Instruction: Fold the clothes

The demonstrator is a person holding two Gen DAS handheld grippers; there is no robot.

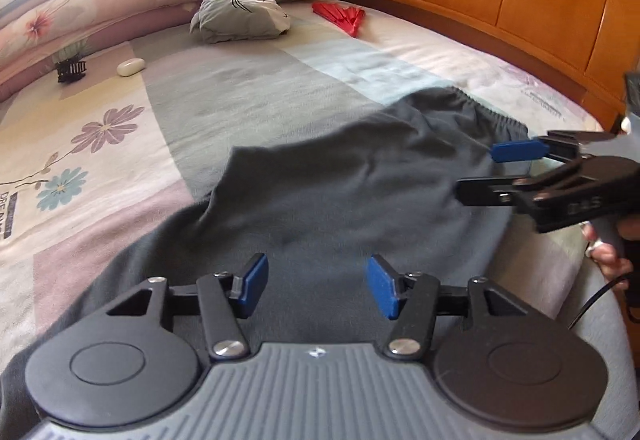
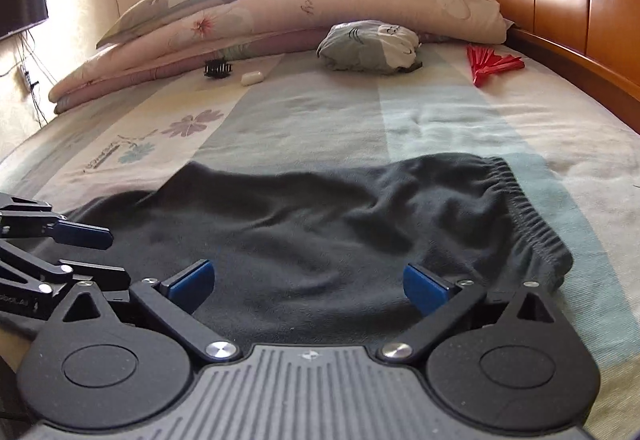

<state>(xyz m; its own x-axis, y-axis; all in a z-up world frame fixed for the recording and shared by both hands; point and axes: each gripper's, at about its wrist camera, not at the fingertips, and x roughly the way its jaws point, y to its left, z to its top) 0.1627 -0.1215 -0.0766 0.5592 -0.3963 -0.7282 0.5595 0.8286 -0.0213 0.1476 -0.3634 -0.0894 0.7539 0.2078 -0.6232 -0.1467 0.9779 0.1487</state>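
Dark trousers (image 2: 320, 232) on the bedsheet (image 2: 440, 120), rumpled, elastic waistband (image 2: 528, 208) to the right.
Both grippers low over the cloth, left gripper (image 1: 316, 284) and right gripper (image 2: 308, 286) each with jaws spread, holding nothing. Lying in one loose layer or perhaps already doubled lengthwise: hard to tell. No neat folded packet visible; smoothing and folding seemingly left. Grey bundle (image 2: 368, 46) near the quilt (image 2: 280, 12), possibly folded clothing.

One dark garment (image 2: 320, 224), two tongs (image 1: 316, 286) (image 2: 308, 286), one red fan (image 2: 494, 66).

Your left gripper (image 1: 316, 286) is hovering spread over the dark trousers (image 1: 320, 192); your right gripper (image 1: 486, 174) is gaping ahead-right.
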